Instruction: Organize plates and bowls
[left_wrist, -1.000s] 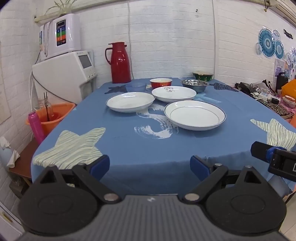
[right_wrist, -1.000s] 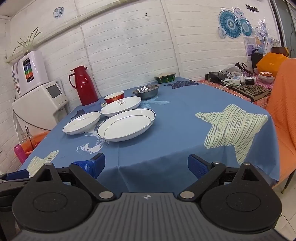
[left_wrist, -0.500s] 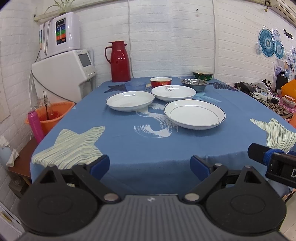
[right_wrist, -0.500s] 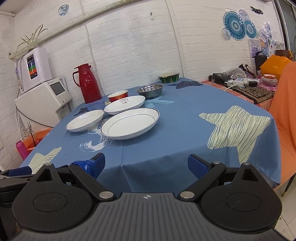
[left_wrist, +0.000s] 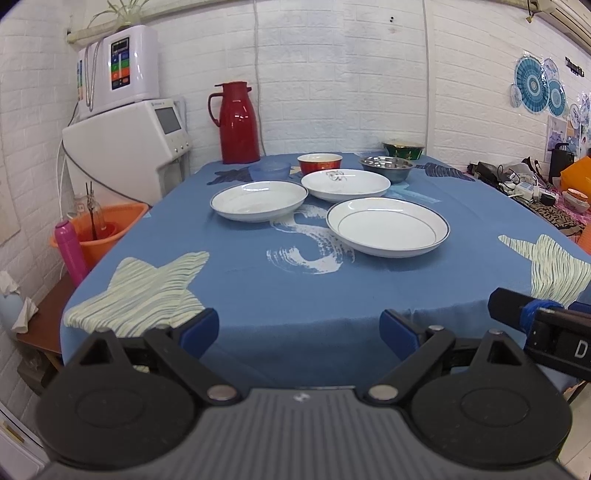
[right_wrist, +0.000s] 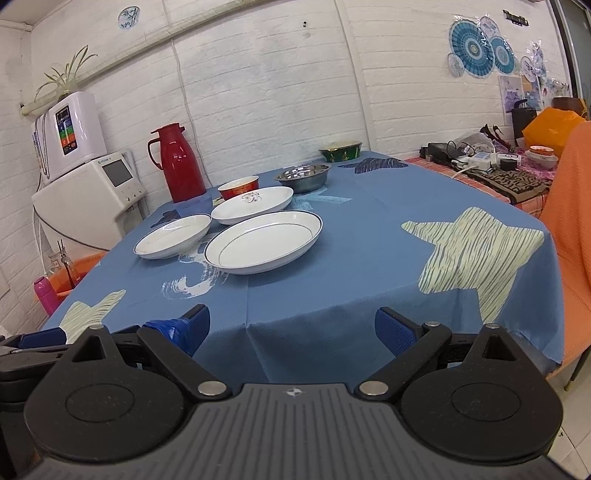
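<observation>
Three white plates lie mid-table on the blue cloth: a large blue-rimmed plate (left_wrist: 388, 226) (right_wrist: 263, 242), a smaller plate (left_wrist: 258, 200) (right_wrist: 173, 236) to its left, and a patterned plate (left_wrist: 345, 184) (right_wrist: 253, 204) behind. Farther back stand a red bowl (left_wrist: 320, 163) (right_wrist: 239, 186), a steel bowl (left_wrist: 386, 167) (right_wrist: 303, 177), a green bowl (left_wrist: 402, 149) (right_wrist: 340, 150) and a clear blue bowl (left_wrist: 269, 170). My left gripper (left_wrist: 299, 328) and right gripper (right_wrist: 291, 326) hang open and empty before the table's near edge.
A red thermos (left_wrist: 238, 123) stands at the table's back left. White appliances (left_wrist: 125, 147), an orange basin (left_wrist: 107, 230) and a pink bottle (left_wrist: 70, 251) sit off the left side. A cluttered side table (right_wrist: 491, 166) and an orange chair (right_wrist: 570, 229) are on the right.
Both grippers have drifted slightly, so the view of the table shifts a little. The plates and bowls have not moved, and both grippers stay open.
</observation>
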